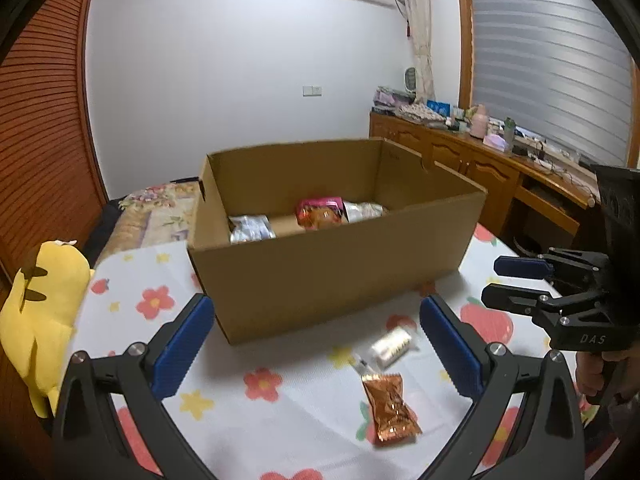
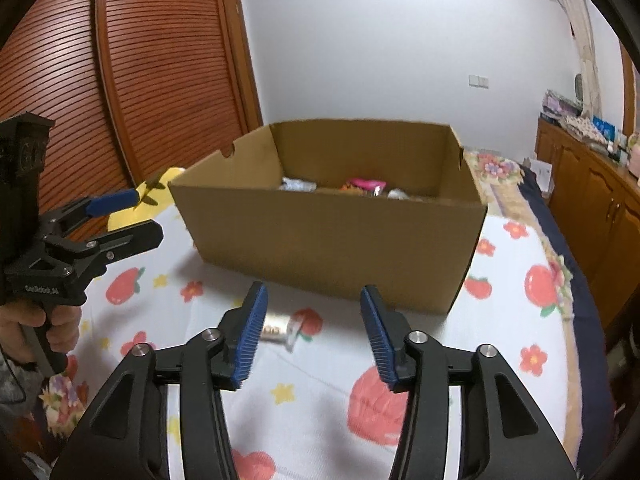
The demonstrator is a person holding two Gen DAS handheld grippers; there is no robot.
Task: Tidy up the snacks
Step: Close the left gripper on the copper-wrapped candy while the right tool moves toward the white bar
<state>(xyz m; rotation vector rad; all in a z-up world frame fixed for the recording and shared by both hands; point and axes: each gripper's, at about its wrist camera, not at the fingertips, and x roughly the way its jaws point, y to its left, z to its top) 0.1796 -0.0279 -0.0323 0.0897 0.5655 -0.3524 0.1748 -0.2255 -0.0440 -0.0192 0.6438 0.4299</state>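
Observation:
An open cardboard box (image 1: 320,272) stands on the flowered cloth and holds a pink-orange snack bag (image 1: 320,212) and silver packets (image 1: 250,229); the box also shows in the right wrist view (image 2: 332,240). In front of it lie a copper snack packet (image 1: 390,410) and a clear-wrapped silvery snack (image 1: 390,346), the latter also in the right wrist view (image 2: 280,330). My left gripper (image 1: 316,344) is open and empty above the cloth, left of the packets. My right gripper (image 2: 312,336) is open and empty, just right of the clear-wrapped snack.
A yellow plush toy (image 1: 40,312) sits at the cloth's left edge. A wooden cabinet (image 1: 500,164) with clutter runs along the right wall. A slatted wooden door (image 2: 140,80) is at the left. The right gripper shows in the left wrist view (image 1: 504,284).

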